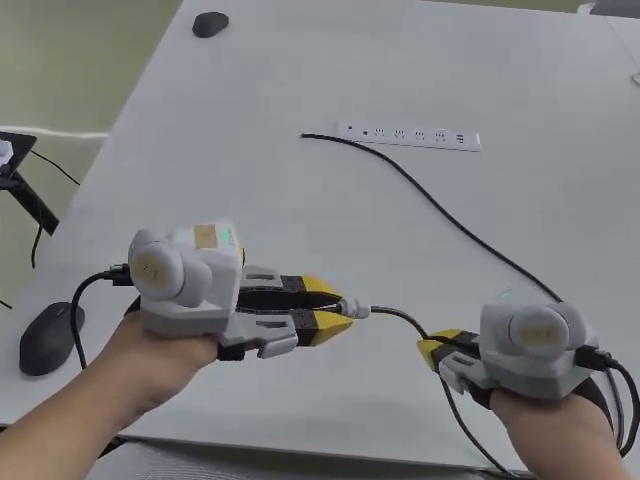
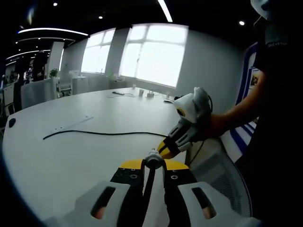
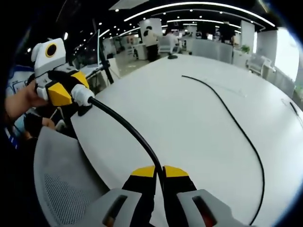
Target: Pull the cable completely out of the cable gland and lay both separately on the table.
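Note:
A small grey cable gland [image 1: 357, 310] sticks out from the yellow tips of my left gripper [image 1: 340, 307], which is shut on it; in the left gripper view the gland [image 2: 154, 159] sits between the tips. A black cable [image 1: 440, 215] runs from the gland across the white table [image 1: 300, 90] toward the power strip. My right gripper [image 1: 432, 350] is shut on the cable [image 3: 132, 132] a short way from the gland [image 3: 84, 97], near the table's front edge. The stretch of cable between the two grippers sags slightly.
A white power strip [image 1: 410, 136] lies mid-table beside the cable's far end. One black mouse [image 1: 48, 337] rests at the left edge, another [image 1: 210, 23] at the far left corner. A grey mesh chair [image 3: 61, 189] stands below the table edge.

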